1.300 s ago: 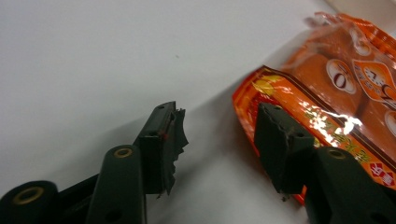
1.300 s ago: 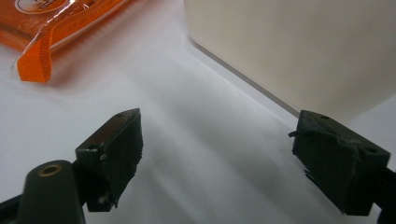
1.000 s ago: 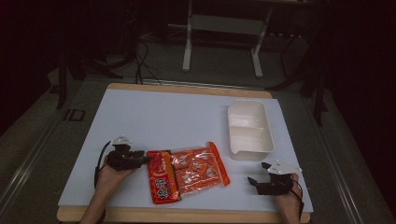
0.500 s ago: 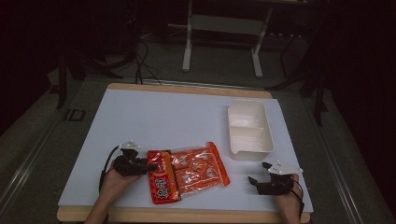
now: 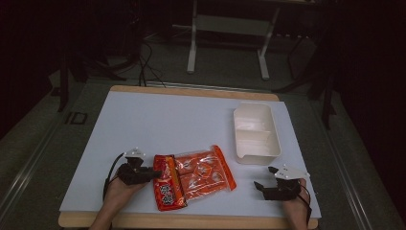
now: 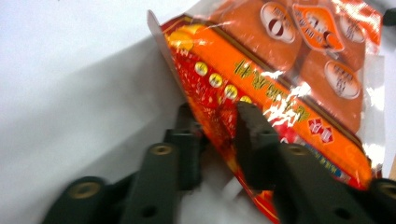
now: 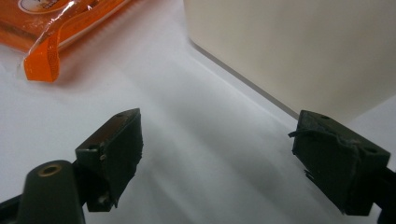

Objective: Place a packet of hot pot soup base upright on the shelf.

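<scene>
An orange and red snack bag (image 5: 194, 177) with several wrapped pieces inside lies near the table's front edge. My left gripper (image 5: 155, 173) is at the bag's left end. In the left gripper view its jaws (image 6: 215, 109) have just been closing and now pinch the red end of the bag (image 6: 289, 70), whose edge is tilted up off the sheet. My right gripper (image 5: 261, 188) rests at the front right, apart from the bag. Its jaws (image 7: 222, 123) stand wide open with only bare sheet between them; a corner of the bag (image 7: 56, 28) lies farther off.
A white two-compartment container (image 5: 256, 158) stands at the right of the pale sheet (image 5: 182, 120), just beyond my right gripper, and its wall (image 7: 289, 46) looms close in the right gripper view. The wooden table edge runs along the front. A metal stand is on the dark floor behind.
My left gripper has slid right onto the bag's left end and its jaws have closed on it. The right gripper has not moved.
</scene>
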Demonstrator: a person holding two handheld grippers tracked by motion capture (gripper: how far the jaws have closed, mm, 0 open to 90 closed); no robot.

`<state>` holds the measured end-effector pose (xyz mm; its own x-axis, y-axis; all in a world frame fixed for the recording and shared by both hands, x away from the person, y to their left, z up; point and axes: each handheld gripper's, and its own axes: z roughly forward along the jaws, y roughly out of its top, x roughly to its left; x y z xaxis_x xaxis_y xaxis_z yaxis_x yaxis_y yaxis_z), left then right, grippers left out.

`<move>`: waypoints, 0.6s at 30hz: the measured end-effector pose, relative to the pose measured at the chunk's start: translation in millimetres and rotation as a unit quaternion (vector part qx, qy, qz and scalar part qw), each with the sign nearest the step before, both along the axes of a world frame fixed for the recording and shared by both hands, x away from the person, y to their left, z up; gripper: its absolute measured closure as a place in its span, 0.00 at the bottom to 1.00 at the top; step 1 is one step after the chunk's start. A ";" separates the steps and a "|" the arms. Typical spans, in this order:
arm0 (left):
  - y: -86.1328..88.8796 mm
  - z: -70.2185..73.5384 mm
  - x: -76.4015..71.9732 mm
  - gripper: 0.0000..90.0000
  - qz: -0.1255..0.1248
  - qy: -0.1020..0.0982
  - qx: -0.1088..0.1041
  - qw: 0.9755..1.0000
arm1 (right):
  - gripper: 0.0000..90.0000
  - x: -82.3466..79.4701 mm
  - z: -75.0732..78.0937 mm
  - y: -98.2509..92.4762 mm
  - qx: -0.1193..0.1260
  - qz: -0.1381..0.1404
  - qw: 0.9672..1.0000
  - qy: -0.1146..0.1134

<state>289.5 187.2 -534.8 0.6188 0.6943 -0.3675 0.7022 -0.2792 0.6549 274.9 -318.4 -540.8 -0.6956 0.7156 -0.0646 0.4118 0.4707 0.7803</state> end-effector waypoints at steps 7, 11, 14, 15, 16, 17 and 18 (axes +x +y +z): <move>-0.1 7.8 17.3 1.00 0.005 -0.001 -0.004 1.000 | 0.18 -0.2 0.0 0.3 -0.001 0.000 1.000 0.001; 0.8 15.4 36.4 1.00 0.022 -0.015 0.017 0.999 | 0.18 -0.3 0.1 0.1 -0.001 0.000 1.000 -0.001; 2.3 16.1 45.3 1.00 0.035 -0.003 -0.004 0.999 | 0.18 -0.4 0.0 0.3 -0.003 -0.001 1.000 -0.002; 3.2 15.2 45.3 0.99 0.038 0.004 -0.011 0.999 | 0.18 -0.4 0.0 0.4 -0.003 -0.001 1.000 -0.003; 4.5 13.7 44.3 0.92 0.036 0.012 -0.021 0.999 | 0.18 -0.4 -0.1 0.4 -0.003 -0.001 1.000 -0.003; 6.1 12.0 42.7 0.84 0.031 0.020 -0.034 0.999 | 0.18 -0.5 0.0 0.4 -0.003 -0.001 1.000 -0.002; 7.4 10.7 40.0 0.78 0.031 0.025 -0.044 0.998 | 0.18 -0.5 0.0 0.3 -0.002 -0.001 1.000 -0.001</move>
<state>329.5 194.6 -524.1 0.5555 0.6937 -0.4585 0.7487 -0.1772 0.6388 274.4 -318.1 -540.8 -0.6939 0.7168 -0.0683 0.4119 0.4729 0.7789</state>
